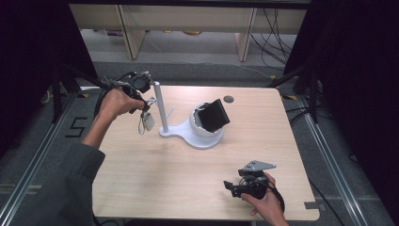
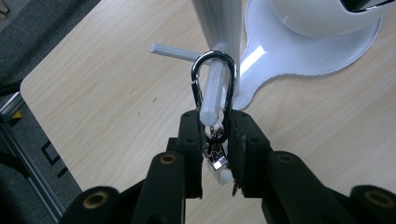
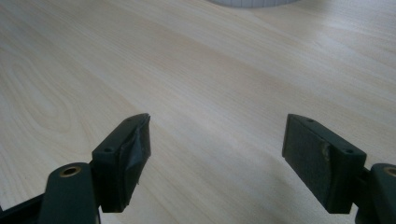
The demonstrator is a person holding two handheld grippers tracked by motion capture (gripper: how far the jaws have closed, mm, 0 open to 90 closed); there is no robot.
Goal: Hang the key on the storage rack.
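The left gripper [image 2: 215, 135] is clamping a silver carabiner [image 2: 214, 79], its loop hanging around a white peg [image 2: 211, 91] on the stand's post [image 1: 160, 106] (a keychain tag [image 1: 148, 121] is dangling below). The right gripper [image 3: 217, 158] is resting with jaws spread wide, grasping nothing, above the wooden table [image 1: 164, 179], well apart from the stand.

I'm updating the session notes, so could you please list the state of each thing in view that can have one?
Left gripper: shut on the carabiner.
Carabiner: gate closed, looped around a white peg.
Peg: sticks out level from the stand's post.
Stand: upright on the table.
Tag: hanging below the carabiner.
Right gripper: open, nothing between its jaws, low over the table.
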